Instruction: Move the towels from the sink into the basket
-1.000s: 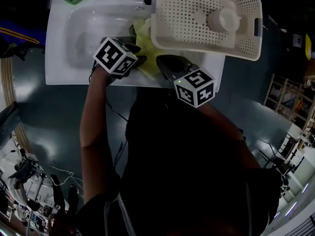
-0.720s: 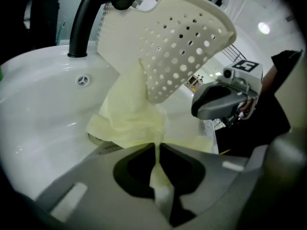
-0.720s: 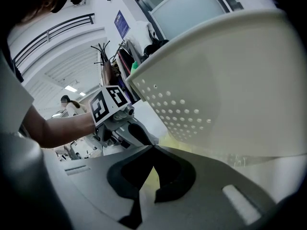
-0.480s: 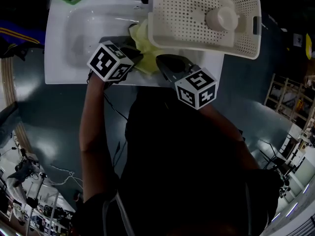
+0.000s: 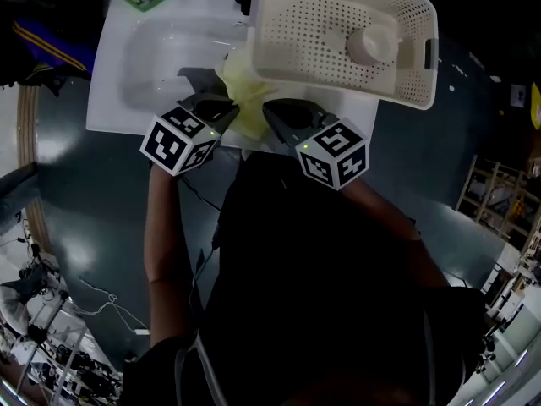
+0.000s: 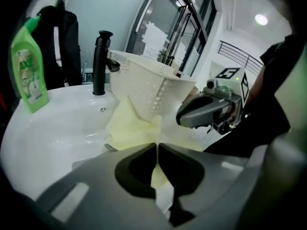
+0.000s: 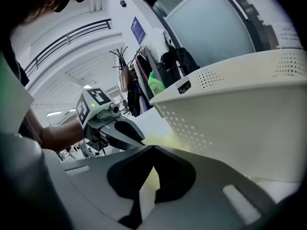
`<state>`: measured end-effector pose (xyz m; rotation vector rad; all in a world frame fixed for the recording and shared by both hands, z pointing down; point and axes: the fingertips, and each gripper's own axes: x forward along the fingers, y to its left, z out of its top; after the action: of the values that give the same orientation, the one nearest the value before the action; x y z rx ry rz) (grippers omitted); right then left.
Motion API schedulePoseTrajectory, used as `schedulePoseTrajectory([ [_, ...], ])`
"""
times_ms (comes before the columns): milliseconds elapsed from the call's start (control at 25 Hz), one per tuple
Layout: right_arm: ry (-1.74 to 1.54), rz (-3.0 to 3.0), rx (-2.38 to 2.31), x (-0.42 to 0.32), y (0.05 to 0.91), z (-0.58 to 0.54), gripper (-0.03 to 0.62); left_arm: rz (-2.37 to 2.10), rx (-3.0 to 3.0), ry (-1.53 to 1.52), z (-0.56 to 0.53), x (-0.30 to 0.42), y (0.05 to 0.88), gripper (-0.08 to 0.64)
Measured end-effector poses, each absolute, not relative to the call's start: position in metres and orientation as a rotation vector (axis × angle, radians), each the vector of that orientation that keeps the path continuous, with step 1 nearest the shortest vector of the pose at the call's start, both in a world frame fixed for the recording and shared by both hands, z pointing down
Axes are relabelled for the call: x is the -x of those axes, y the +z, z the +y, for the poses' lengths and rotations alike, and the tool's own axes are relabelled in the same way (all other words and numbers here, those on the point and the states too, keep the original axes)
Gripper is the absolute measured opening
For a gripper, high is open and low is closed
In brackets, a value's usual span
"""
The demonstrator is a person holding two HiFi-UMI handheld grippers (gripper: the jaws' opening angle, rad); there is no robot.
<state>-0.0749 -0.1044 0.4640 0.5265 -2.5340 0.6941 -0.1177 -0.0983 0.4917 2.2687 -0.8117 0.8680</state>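
Over the white ceramic sink (image 5: pixel 139 66), left tongs (image 5: pixel 226 106) and right tongs (image 5: pixel 270 108) both pinch a pale yellow cloth towel (image 5: pixel 245 91) beside the cream perforated plastic basket (image 5: pixel 304 24).

free: sink bowl (image 5: pixel 148 66) left | blocked: basket (image 5: pixel 296 24) right, faucet (image 6: pixel 100 63) behind

right claw (image 7: pixel 153 150) pinching yellow towel (image 7: pixel 164 139), white basket (image 7: pixel 240 110) just beside
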Motion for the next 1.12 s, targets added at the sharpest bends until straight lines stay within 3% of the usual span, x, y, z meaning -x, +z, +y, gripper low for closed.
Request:
schedulePoseTrajectory([
  [1120, 0.477, -2.768, -0.164, 0.114, 0.367, -0.078, -0.006, -1.567, -2.186, 0.356, -0.061, 0.168, 0.356, 0.014],
])
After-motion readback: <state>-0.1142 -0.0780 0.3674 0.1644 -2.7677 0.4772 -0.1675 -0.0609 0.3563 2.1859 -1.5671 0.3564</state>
